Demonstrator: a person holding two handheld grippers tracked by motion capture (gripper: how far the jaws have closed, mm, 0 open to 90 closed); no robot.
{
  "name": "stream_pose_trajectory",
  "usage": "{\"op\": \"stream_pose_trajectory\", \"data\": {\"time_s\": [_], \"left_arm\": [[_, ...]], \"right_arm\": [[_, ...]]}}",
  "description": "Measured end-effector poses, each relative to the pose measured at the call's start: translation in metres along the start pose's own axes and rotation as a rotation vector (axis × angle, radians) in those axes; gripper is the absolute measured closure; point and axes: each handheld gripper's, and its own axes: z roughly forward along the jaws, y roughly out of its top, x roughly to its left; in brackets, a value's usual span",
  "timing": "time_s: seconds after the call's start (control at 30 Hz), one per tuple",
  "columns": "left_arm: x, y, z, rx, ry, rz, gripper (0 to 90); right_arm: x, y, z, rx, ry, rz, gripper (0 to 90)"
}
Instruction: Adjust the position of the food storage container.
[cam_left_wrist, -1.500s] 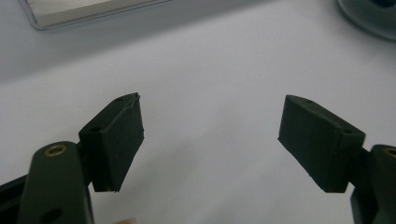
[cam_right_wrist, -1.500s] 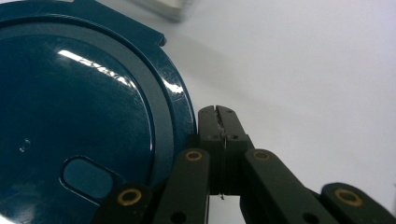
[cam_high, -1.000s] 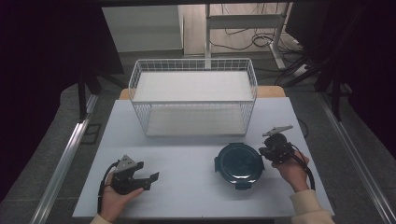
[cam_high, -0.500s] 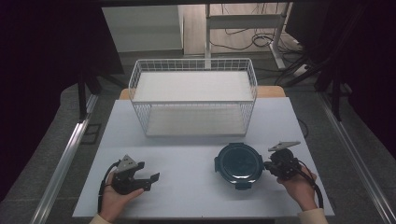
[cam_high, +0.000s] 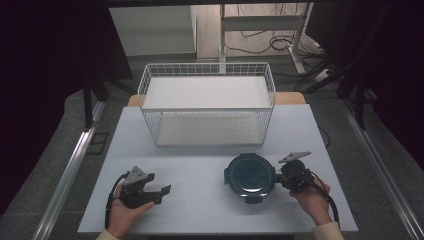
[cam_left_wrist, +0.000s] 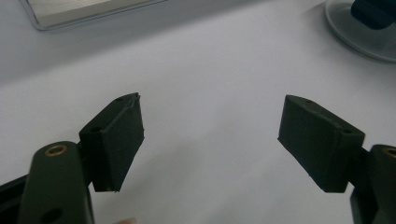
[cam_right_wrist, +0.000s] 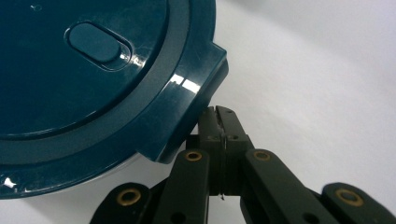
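The round dark-teal lidded container (cam_high: 250, 176) sits on the white table (cam_high: 200, 165), right of centre and in front of the white wire basket (cam_high: 207, 107). The right gripper (cam_high: 278, 178), jaws pressed together on nothing, has its tips at the lid's side clip (cam_right_wrist: 205, 74). Well to the left, the left gripper (cam_high: 161, 192) rests with jaws spread wide over bare tabletop.

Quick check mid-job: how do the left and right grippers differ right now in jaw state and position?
The left gripper has its jaws wide open with nothing between them; the right gripper has its jaws shut, pads pressed together. The left gripper rests over bare table, apart from everything; the right gripper's tips sit right at a side latch of the dark teal round lidded container. Both are black, hand-held and low over the table.
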Motion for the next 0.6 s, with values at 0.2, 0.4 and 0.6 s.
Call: {"op": "stream_pose_trajectory", "data": {"time_s": [0.2, 0.4, 0.6], "left_arm": [[-0.001, 0.0, 0.0, -0.001, 0.0, 0.001, 21.4], [0.0, 0.0, -0.001, -0.002, 0.006, -0.003, 21.4], [0.0, 0.001, -0.003, -0.009, 0.015, -0.014, 21.4]], "right_arm": [[0.013, 0.011, 0.005, -0.011, 0.015, -0.036, 90.0], [0.031, 0.023, 0.014, -0.024, 0.029, -0.081, 90.0], [0.045, 0.035, 0.022, -0.037, 0.05, -0.113, 90.0]]}}
